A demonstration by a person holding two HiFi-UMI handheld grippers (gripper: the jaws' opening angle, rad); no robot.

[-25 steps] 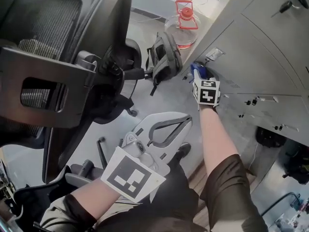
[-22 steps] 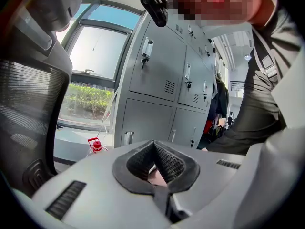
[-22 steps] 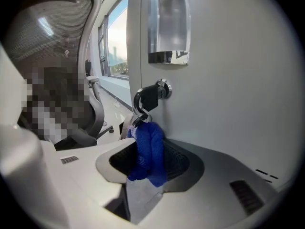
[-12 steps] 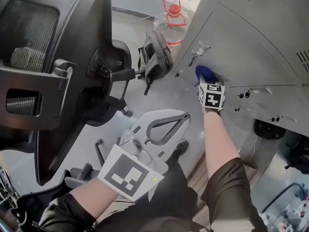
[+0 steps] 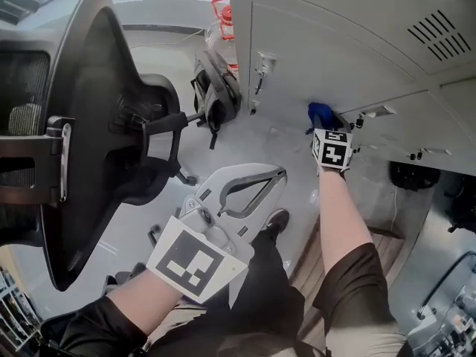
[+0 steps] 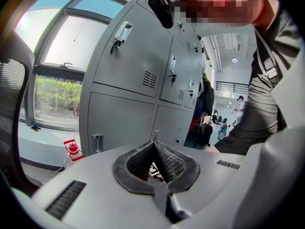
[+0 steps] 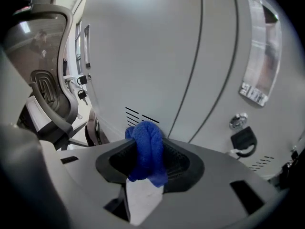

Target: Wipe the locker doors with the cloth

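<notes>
A bunched blue cloth point(image 7: 147, 149) is pinched in my right gripper point(image 7: 148, 144), which is shut on it. In the head view the blue cloth point(image 5: 320, 114) presses against a grey locker door point(image 5: 327, 58), with the right gripper point(image 5: 325, 121) held out at arm's length. The grey locker door point(image 7: 157, 56) fills the right gripper view, with vent slots and a keyed lock point(image 7: 243, 137). My left gripper point(image 5: 279, 175) hangs low over the floor, shut and empty. In the left gripper view its jaws point(image 6: 153, 144) meet at the tips, with lockers point(image 6: 138, 70) beyond.
A black office chair point(image 5: 82, 140) fills the left of the head view. A dark backpack point(image 5: 216, 91) leans near the locker corner, with a red-capped water jug point(image 5: 224, 13) behind it. Keys hang from several locker locks point(image 5: 262, 69).
My right gripper with the cloth has slid along the locker door. The head view has swung upward and left, so the lockers now fill the upper right. The left gripper stayed low.
</notes>
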